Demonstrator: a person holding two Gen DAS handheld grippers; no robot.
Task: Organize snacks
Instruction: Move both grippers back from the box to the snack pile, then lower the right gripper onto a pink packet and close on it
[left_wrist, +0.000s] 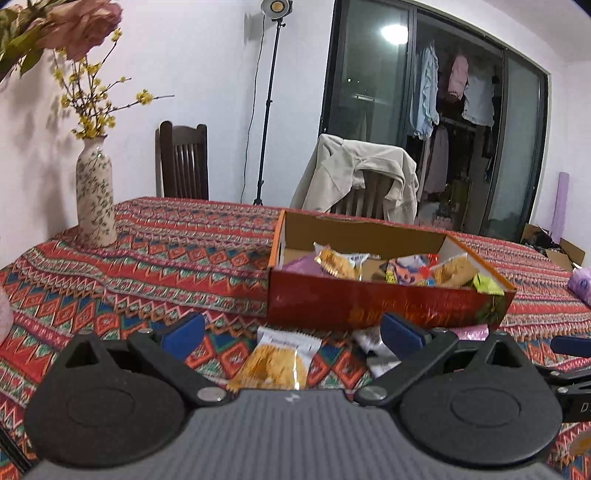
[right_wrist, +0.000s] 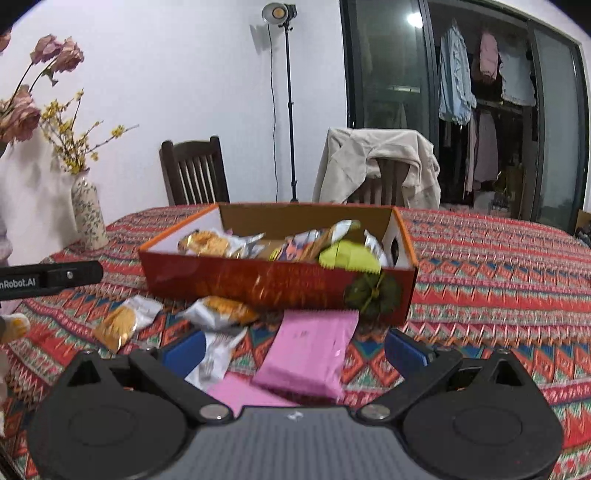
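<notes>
Left wrist view: left gripper (left_wrist: 291, 334) jaws spread wide, nothing held, blue fingertips (left_wrist: 183, 335) low over the patterned tablecloth (left_wrist: 166, 254). Between the fingers lies a yellow-and-white snack packet (left_wrist: 275, 362), flat on the cloth, not touched. A white-and-dark wrapper (left_wrist: 373, 349) lies just beside the right fingertip. Beyond them stands the red cardboard box (left_wrist: 369, 306), open at the top, with several mixed snack packets (left_wrist: 399, 271) inside, one lime green packet (left_wrist: 487, 285) at its right end. A flowered vase (left_wrist: 95, 197) with yellow sprigs stands at the left on the table. A chair with a beige jacket (left_wrist: 354, 177) is behind the table. Part of the other gripper shows at the right edge.

Right wrist view: right gripper (right_wrist: 294, 350) also wide open and empty. A pink packet (right_wrist: 310, 354) lies between its fingers, far end touching the box front (right_wrist: 266, 286). A white foil wrapper (right_wrist: 214, 354) sits by the left fingertip. Two biscuit packets (right_wrist: 123, 321) lie on the cloth left of it, near the box. Box filled with packets, green one (right_wrist: 349, 258) at the right. A light stand (right_wrist: 288, 110) is by the wall.
</notes>
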